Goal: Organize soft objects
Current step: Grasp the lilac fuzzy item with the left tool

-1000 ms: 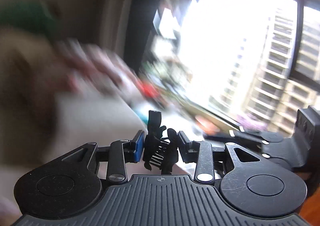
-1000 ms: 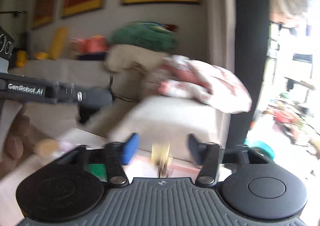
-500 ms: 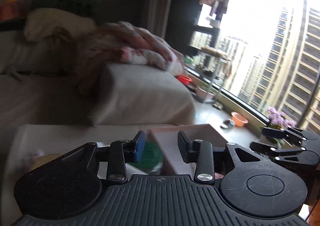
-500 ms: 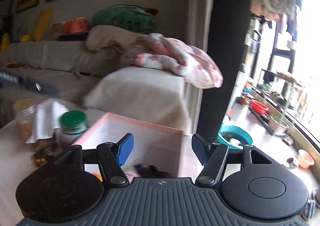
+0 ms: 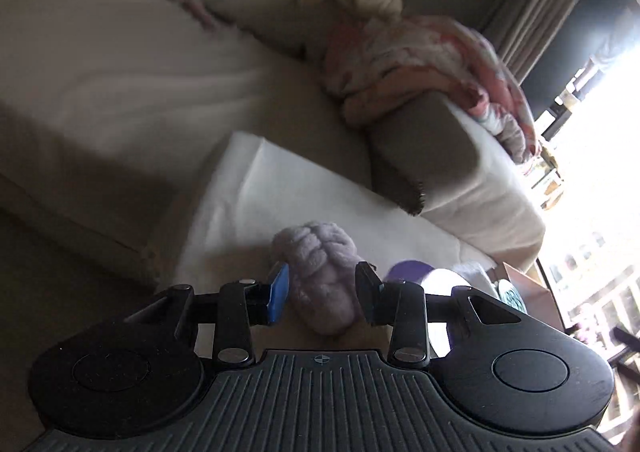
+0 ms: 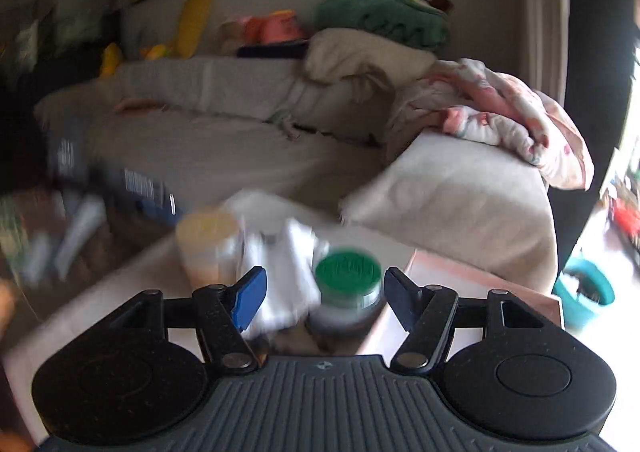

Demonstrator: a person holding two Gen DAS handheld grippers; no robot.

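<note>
While the green-lidded jar (image 6: 347,288) stands capped, its contents blur.

We note fuzzy knitted lilac plush toy (image 5: 320,276), matt cloth sofa (image 6: 240,140), ribbed green plastic jar lid (image 6: 347,272).

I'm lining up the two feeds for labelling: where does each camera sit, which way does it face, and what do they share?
Left wrist: on the left gripper, tilted view over the white table toward the sofa; its fingers flank a lavender fuzzy toy.
Right wrist: on the right gripper, level toward the sofa; open fingers frame a green-lidded jar.
Shared: the floral blanket on the sofa arm.
</note>
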